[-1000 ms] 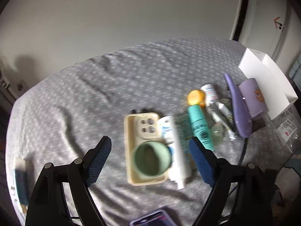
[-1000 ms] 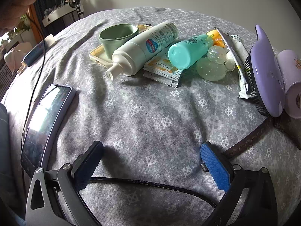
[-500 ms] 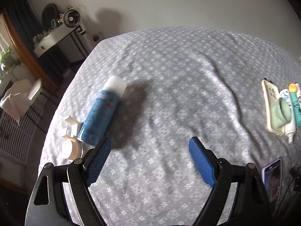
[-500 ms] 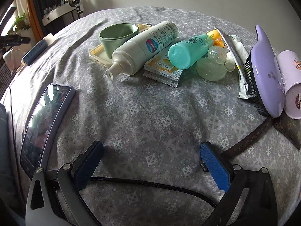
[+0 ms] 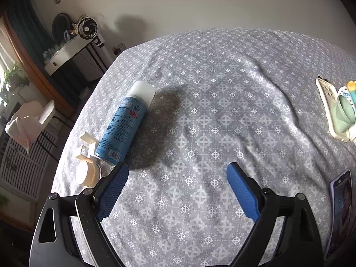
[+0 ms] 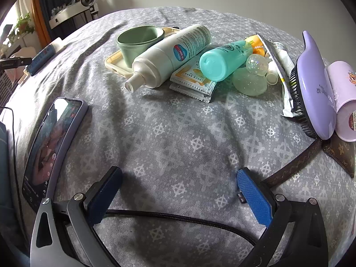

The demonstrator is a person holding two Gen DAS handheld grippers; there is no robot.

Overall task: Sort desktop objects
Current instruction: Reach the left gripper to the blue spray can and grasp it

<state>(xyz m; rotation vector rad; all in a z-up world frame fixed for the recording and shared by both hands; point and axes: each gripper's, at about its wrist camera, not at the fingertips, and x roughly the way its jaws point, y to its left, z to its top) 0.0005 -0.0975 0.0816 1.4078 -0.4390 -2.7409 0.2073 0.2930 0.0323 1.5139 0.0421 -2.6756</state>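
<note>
My left gripper [image 5: 178, 173] is open and empty above the grey patterned cloth; a blue spray can [image 5: 125, 122] with a white cap lies just beyond its left finger, beside a white lid [image 5: 85, 173]. My right gripper [image 6: 178, 182] is open and empty, near a pile: green cup [image 6: 140, 42] on a cream phone case [image 6: 113, 63], white pump bottle [image 6: 169, 55], teal bottle [image 6: 224, 60], sachets [image 6: 191, 82], clear green balls [image 6: 250, 80], purple hairbrush [image 6: 316, 84], lilac tin [image 6: 343, 100].
A phone [image 6: 53, 142] in a purple case lies left of my right gripper, and a black cable [image 6: 178, 218] runs between its fingers. A brown patterned strap [image 6: 296, 164] lies at right. The cloth's left edge drops toward a side table with a fan [image 5: 85, 27].
My left gripper swung left from above the cup and pile to the blue spray can, then came closer to it. My right gripper has stayed in place.
</note>
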